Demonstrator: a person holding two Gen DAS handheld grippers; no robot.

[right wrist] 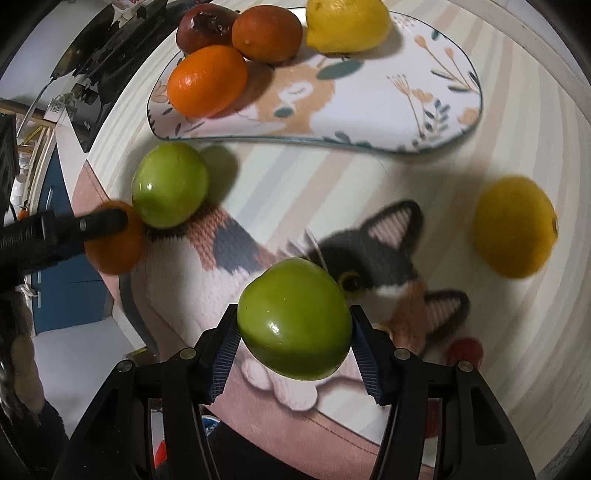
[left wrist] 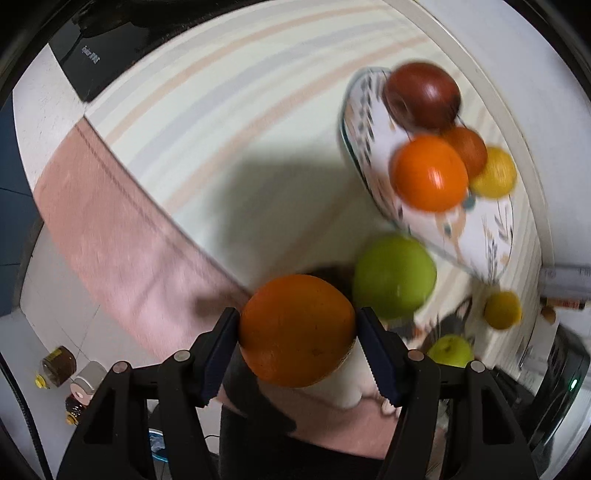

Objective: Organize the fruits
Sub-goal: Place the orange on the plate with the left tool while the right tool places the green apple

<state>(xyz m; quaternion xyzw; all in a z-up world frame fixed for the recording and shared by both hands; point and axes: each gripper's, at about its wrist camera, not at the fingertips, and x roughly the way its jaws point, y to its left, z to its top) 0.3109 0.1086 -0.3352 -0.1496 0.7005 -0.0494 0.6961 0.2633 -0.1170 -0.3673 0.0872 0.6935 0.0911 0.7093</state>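
- The left tool [left wrist: 297, 328] is clamped on an orange [left wrist: 297, 330]; both ribbed blue pads [left wrist: 218, 354] press its sides, near the pink-bordered edge of the desk [left wrist: 122, 221].
- The right tool [right wrist: 293, 341] grips a green apple [right wrist: 294, 319], its pads touching the fruit on either side, above the knitted cat picture [right wrist: 373, 273] on the mat that covers the desk.
- A second green apple [right wrist: 170, 184] lies on the mat just beside the held orange [right wrist: 114, 254], touching it or nearly so, close to that same pink edge.
- A lemon [right wrist: 515, 226] lies alone on the striped part of the mat, well apart from both apples, toward the opposite side of the desk.
- A patterned tray [right wrist: 424, 107] sits farther in from the pink edge, with four fruits grouped at one end: a bright orange [right wrist: 207, 79], a darker orange fruit [right wrist: 266, 32], a dark red fruit [right wrist: 201, 27] and a yellow lemon [right wrist: 347, 24].
- A small red thing [right wrist: 464, 350] shows beside the right tool's finger; too blurred to identify.
- The rest of the tray is bare, showing its printed animal and leaves.
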